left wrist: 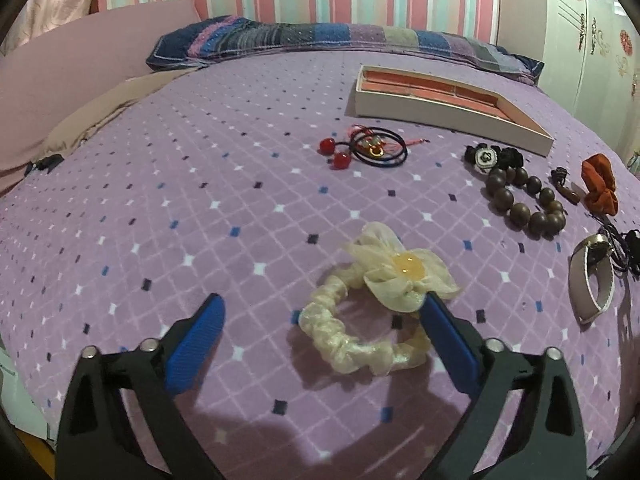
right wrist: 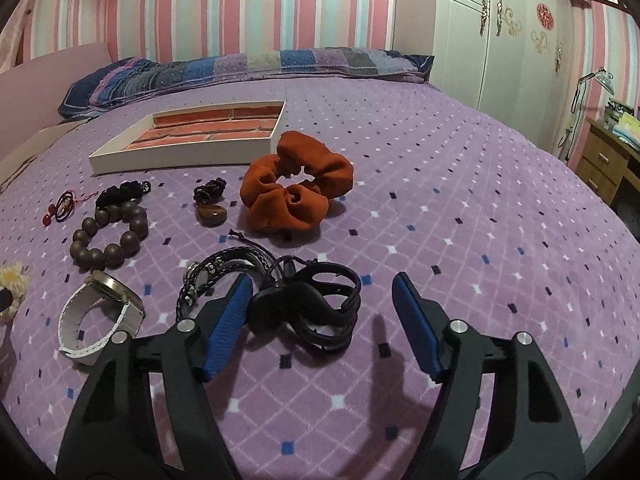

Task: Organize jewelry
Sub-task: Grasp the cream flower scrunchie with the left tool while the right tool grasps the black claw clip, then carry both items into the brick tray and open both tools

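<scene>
Purple diamond-patterned bedspread [left wrist: 200,184], striped wallpaper [right wrist: 240,8]

Bed [left wrist: 160,200], purple diamond-print blanket. On it: shallow white tray [right wrist: 176,151], orange scrunchie [right wrist: 296,196], cream flower scrunchie [left wrist: 376,300], wooden bead bracelet [right wrist: 110,236], white-strap watch [right wrist: 100,316], black leather bracelets [right wrist: 320,308], striped pillow [right wrist: 240,68].

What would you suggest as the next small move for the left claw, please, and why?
Probably close the left claw on the cream hair tie. The claw is open, and the tie's ring already lies between its blue fingers on the bedspread; one finger sits by the flower. The tray farther back looks empty, so it is a likely place to carry it afterwards.
</scene>
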A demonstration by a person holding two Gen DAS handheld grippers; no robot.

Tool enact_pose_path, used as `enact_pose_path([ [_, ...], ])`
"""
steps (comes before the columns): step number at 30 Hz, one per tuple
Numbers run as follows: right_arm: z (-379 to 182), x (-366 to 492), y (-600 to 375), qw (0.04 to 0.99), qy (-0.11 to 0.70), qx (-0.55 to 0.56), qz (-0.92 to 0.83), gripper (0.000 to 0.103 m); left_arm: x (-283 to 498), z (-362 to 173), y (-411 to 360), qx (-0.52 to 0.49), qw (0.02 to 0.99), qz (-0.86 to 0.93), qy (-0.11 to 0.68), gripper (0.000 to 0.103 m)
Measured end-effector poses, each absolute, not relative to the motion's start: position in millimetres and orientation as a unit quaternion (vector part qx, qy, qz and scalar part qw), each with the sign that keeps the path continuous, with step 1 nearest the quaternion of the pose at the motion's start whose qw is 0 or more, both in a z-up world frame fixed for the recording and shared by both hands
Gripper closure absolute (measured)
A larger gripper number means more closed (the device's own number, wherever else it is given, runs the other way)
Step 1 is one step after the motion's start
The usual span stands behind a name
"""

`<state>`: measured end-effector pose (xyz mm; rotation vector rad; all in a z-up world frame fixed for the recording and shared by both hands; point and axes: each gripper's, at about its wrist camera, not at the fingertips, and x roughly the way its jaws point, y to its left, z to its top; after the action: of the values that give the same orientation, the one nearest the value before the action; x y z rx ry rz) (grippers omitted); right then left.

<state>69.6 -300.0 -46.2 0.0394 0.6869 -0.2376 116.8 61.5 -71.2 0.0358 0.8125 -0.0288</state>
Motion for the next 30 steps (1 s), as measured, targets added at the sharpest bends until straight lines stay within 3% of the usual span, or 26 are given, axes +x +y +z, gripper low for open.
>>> enact_pose_path([
  [4, -46.0, 67.9, -300.5, 0.938, 0.33, 0.032, -0.104, 0.049, 117.4, -72.7, 65.4, 0.004, 0.917, -0.021, 0.398, 0.018],
  [10, -45.2, 66.0, -303.6, 0.935, 0.336, 0.046, -0.105, 0.049, 118.6, -75.1, 61.7, 0.01, 0.914, -0.029, 0.404, 0.033],
  [17, -47.6, 68.1, -303.4, 0.927, 0.356, 0.049, -0.107, 0.049, 123.9, -77.6, 61.5, 0.012, 0.914, -0.034, 0.404, 0.035],
  [24, -39.5, 62.4, -309.7, 0.93, 0.347, 0.063, -0.101, 0.05, 127.8, -74.5, 60.4, 0.007, 0.91, -0.057, 0.412, 0.068],
  [30, -23.5, 51.6, -318.0, 0.935, 0.333, 0.066, -0.098, 0.05, 127.4, -70.4, 62.8, -0.001, 0.909, -0.058, 0.412, 0.079],
])
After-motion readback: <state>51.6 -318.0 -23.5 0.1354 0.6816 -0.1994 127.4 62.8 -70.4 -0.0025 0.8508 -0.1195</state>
